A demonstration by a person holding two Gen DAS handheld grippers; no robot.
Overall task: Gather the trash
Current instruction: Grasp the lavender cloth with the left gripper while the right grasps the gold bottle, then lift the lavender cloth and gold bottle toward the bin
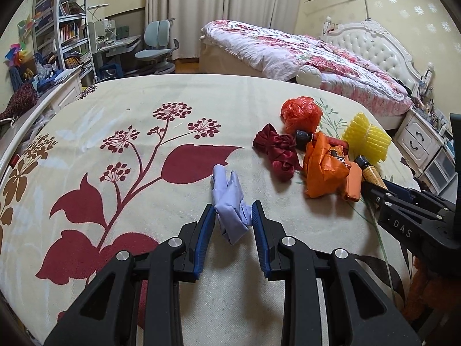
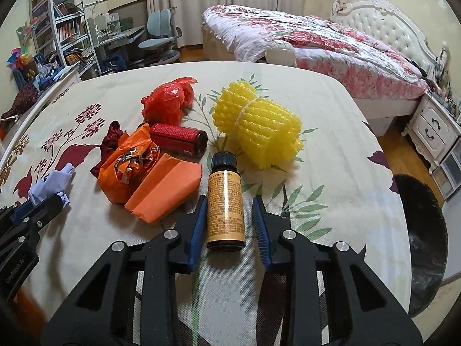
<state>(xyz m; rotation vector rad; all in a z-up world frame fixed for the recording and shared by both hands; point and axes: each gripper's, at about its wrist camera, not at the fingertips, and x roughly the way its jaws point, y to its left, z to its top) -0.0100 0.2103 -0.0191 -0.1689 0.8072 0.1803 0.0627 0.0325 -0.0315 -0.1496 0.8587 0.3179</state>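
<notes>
A crumpled pale-blue cloth (image 1: 230, 201) lies on the floral tablecloth between the fingers of my left gripper (image 1: 233, 212), whose jaws touch both its sides. In the right wrist view a brown bottle with a black cap (image 2: 225, 199) lies between the fingers of my right gripper (image 2: 230, 206); the jaws stand open, small gaps on both sides. Beside it lie an orange box (image 2: 164, 193), an orange wrapper (image 2: 126, 167), a red can (image 2: 178, 138), a red plastic bag (image 2: 168, 102), a dark-red cloth (image 1: 276, 151) and yellow foam netting (image 2: 256, 127).
A black trash bin (image 2: 417, 248) stands at the table's right edge. The table (image 1: 115, 109) carries a floral cloth. A bed (image 1: 302, 54) is behind, nightstands at right, a desk, chair and shelves at back left.
</notes>
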